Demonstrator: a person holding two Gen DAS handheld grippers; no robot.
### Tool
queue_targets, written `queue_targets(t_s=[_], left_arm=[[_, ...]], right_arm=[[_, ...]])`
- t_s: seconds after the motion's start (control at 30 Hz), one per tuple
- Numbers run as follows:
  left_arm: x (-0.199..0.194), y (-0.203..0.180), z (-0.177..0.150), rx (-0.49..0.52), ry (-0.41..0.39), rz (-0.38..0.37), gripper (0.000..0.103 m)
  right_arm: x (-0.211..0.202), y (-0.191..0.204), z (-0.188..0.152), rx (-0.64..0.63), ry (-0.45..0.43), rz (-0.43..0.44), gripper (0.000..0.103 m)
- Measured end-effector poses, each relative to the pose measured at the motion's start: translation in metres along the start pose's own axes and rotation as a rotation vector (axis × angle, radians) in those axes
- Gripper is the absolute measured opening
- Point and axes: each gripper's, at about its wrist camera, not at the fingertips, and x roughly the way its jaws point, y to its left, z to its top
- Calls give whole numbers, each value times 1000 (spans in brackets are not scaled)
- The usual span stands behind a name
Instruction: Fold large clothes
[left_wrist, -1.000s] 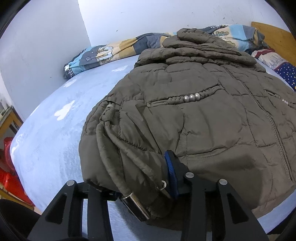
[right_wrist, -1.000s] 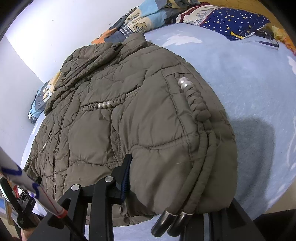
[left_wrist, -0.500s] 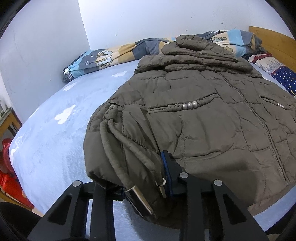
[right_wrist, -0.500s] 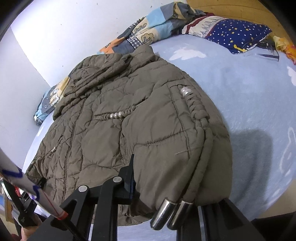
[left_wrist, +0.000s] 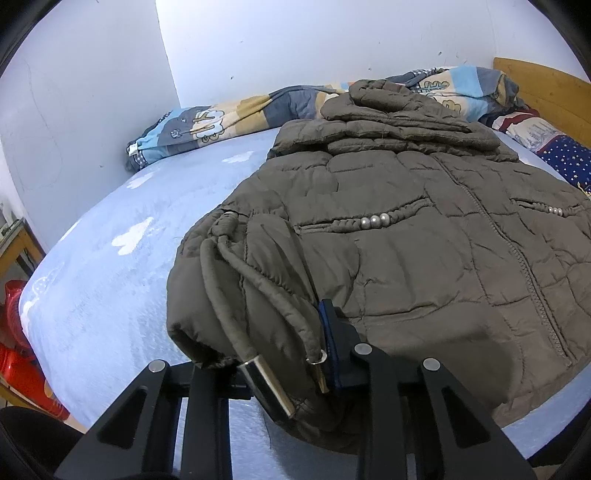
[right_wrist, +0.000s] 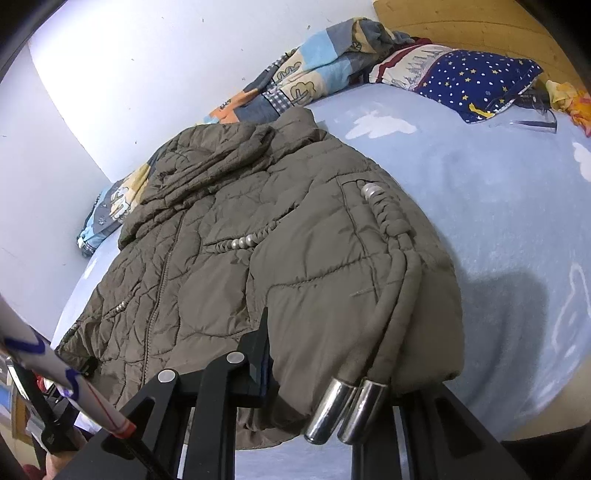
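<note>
Pinching the near hem of an olive quilted jacket at two corners, one gripper to each. Lies front up on the pale blue bed, zipper shut, collar and bunched hood pointing at the white wall, hem hanging just over the near edge of the mattress.

Closing on the hem's left corner with the left gripper: puffy fabric fills the gap, one blue-padded finger pressed into the cloth, the other mostly buried under the fold. Drapes a drawstring with a metal tip over that corner, between the two fingers.

Clamps the opposite corner in the right gripper, fingers drawn in tight on a thick wad of hem, the far one hidden under the cloth. Dangles two cords ending in shiny metal caps side by side over the edge there.

Shows a braided, bead-trimmed pocket on each side of the zipper. Beyond the collar, against the wall, a rumpled patchwork quilt; beside it a star-printed navy pillow, up against a wooden headboard.
</note>
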Motion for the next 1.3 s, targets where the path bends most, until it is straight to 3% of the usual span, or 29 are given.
queue_targets(t_s=[0.6,0.83,1.3], left_arm=[[-13,6,5,-14,-37,-3,23],[-33,13,11,-37,-94,-3,22],[-35,22,29,-67,-97,-49,22]], right_arm=[[-20,3,6,-21,-55,49,19],[-30,3,8,-30,-72,75,19],[-38,2,23,-8,-64,129,19]])
